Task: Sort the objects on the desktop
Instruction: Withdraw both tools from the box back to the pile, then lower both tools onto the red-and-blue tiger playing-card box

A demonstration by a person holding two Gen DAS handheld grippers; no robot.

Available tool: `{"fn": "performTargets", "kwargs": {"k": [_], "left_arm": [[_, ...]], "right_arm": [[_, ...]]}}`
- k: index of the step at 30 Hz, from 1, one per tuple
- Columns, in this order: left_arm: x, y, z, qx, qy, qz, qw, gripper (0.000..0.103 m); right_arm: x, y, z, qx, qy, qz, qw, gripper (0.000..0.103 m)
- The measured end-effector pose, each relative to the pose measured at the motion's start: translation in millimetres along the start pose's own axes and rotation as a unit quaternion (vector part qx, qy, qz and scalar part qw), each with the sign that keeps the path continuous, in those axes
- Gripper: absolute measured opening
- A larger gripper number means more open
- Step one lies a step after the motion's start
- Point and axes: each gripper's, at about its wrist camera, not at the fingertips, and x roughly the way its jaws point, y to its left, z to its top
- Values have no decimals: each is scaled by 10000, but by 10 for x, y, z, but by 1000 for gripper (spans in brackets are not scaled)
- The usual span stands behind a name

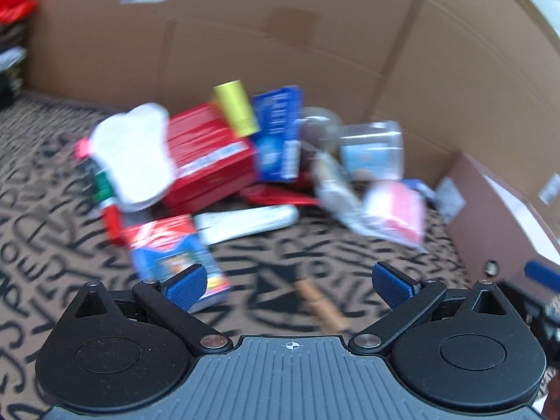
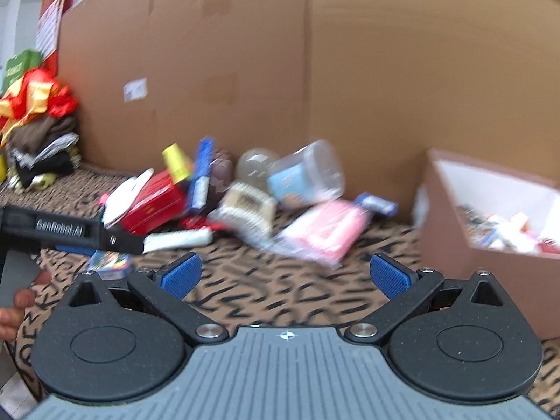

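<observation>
Both views are blurred. A pile of desktop objects lies on the patterned cloth: a red box [image 1: 206,154], a blue box [image 1: 278,133], a yellow tube [image 1: 236,106], a white tube [image 1: 245,224], a clear jar [image 1: 372,148], a pink packet [image 1: 395,210] and a red-blue carton [image 1: 171,255]. A wooden clip [image 1: 322,306] lies close in front. My left gripper [image 1: 288,283] is open and empty, just short of the carton. My right gripper [image 2: 285,274] is open and empty, short of the pink packet [image 2: 325,231]. The left gripper's body [image 2: 63,232] shows at the left of the right wrist view.
A brown cardboard box [image 2: 451,224] holding several small items stands at the right. Tall cardboard walls [image 2: 315,70] close off the back. A heap of clothes and red-yellow fabric [image 2: 35,122] lies at the far left.
</observation>
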Motion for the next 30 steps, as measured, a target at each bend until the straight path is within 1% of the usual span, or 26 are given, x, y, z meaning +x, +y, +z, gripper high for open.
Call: {"fn": "performTargets", "kwargs": {"k": [4, 10, 13, 17, 21, 24, 26, 30], "left_arm": [[52, 282, -3, -250, 97, 170, 9995, 103], [102, 320, -39, -132, 242, -65, 9996, 103], [126, 332, -58, -65, 315, -194, 9993, 103], [160, 348, -85, 5, 403, -320, 9987, 102], [228, 434, -95, -160, 484, -168, 9986, 102], [249, 513, -54, -325, 432, -66, 9985, 102], [265, 539, -18, -352, 392, 72, 9986, 102], [323, 601, 35, -348, 356, 288, 9983, 102]], "right_arm": [[132, 279, -49, -184, 208, 197, 9994, 102], [397, 581, -121, -356, 548, 375, 9972, 101], [480, 677, -147, -408, 686, 475, 9957, 96], [564, 735, -179, -432, 904, 659, 9928, 83], [606, 762, -203, -469, 1016, 767, 9908, 79], [645, 792, -211, -462, 1063, 828, 9898, 76], [674, 819, -213, -443, 1092, 881, 9891, 74], [710, 892, -212, -512, 1134, 996, 9872, 74]]}}
